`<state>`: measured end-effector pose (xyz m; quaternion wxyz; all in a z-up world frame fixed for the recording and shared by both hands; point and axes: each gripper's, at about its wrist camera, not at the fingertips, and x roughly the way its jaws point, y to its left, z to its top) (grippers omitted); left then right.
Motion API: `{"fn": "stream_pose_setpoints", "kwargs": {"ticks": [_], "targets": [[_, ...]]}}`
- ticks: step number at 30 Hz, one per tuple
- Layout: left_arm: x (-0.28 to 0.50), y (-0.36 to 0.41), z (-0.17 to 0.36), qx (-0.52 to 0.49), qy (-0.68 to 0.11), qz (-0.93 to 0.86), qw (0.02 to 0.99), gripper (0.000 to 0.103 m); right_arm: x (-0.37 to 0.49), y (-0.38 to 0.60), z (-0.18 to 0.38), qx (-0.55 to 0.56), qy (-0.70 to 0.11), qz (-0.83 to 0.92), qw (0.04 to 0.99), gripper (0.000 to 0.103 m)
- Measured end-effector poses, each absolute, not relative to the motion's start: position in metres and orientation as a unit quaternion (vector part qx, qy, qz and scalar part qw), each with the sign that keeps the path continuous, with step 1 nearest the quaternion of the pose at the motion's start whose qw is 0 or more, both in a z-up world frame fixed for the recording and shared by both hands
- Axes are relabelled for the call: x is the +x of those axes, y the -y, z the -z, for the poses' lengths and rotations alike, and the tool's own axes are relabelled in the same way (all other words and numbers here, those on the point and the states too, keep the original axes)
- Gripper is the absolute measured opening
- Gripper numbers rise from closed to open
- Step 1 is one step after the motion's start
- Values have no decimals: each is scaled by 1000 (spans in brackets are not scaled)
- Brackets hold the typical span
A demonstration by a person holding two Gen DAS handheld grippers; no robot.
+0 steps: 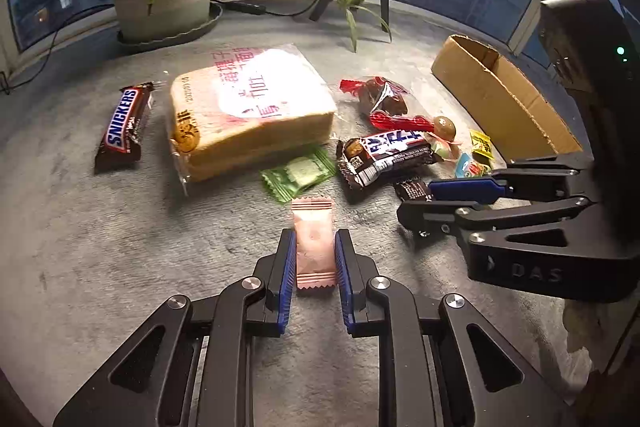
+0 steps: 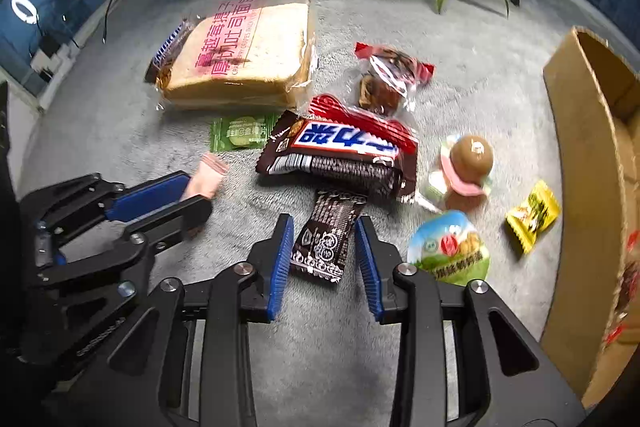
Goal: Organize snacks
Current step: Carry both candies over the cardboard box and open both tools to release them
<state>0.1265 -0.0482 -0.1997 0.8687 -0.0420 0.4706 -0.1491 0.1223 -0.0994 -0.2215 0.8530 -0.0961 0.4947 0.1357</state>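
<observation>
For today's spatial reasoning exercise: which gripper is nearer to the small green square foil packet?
Left. The left gripper, shut on a pink sachet, sits just below the green packet; the right gripper straddles a dark brown wrapper farther right.

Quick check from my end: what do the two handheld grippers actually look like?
Both match: black angular linkage arms with triangular cut-outs and silver round pivot bolts, ending in two fingers with ribbed blue pads. The left gripper and right gripper look identical. The right one's body carries raised "DAS" lettering and a small green light. No cables or sleeves show.
</observation>
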Motion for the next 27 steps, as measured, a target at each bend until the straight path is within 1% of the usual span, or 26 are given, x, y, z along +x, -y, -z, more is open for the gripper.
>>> {"fn": "stream_pose_setpoints", "kwargs": {"ticks": [3,8,13,18,27], "targets": [[125,47,199,-40,-469,150,869,18,122,100,221,-97,-498,-144,850,25],[123,44,193,-51,-463,152,872,18,111,112,214,-77,-493,-148,854,25],[121,51,184,-56,-455,164,873,18,94,131,193,-53,-471,-158,866,25],[120,65,170,-59,-442,179,877,18,78,158,168,-39,-446,-152,881,25],[125,108,138,-63,-416,221,880,18,56,222,139,0,-417,-124,901,25]]}}
